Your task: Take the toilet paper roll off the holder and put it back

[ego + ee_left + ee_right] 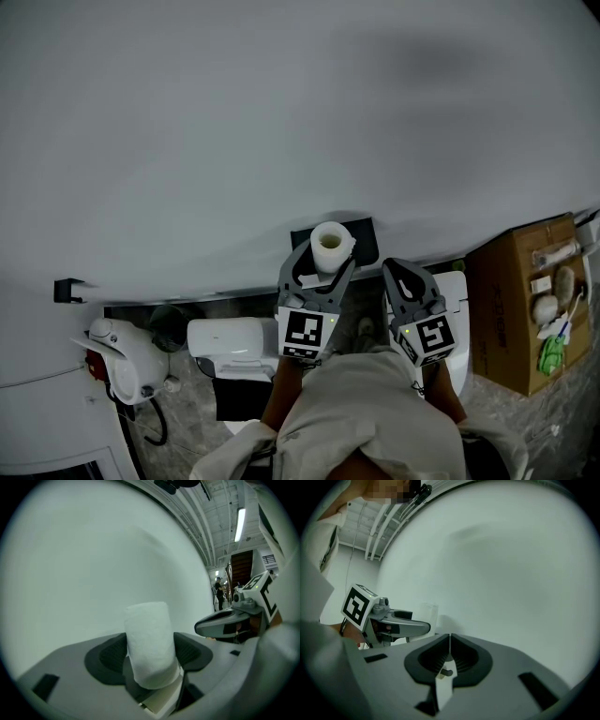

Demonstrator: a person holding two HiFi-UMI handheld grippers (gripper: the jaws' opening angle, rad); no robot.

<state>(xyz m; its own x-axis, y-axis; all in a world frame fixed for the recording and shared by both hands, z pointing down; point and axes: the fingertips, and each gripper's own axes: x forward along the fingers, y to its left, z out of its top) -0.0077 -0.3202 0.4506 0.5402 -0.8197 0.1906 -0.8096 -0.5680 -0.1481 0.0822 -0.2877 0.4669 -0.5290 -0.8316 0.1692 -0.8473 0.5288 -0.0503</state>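
Note:
The white toilet paper roll (331, 246) stands upright between the jaws of my left gripper (327, 260), close to the white wall. Behind it, a black holder plate (364, 238) is fixed to the wall. In the left gripper view the roll (149, 644) fills the gap and both dark pads (108, 654) touch its sides, so the left gripper (152, 657) is shut on it. My right gripper (405, 272) hangs just right of the roll, jaws shut and empty. The right gripper view shows its pads (461, 654) meeting, with the left gripper (401, 626) and the roll (430, 615) at its left.
A white toilet cistern (230, 342) sits below the grippers, a white rounded appliance (127, 358) to its left. A cardboard box (525, 300) with small items stands at the right. A small black hook (66, 291) is on the wall at left.

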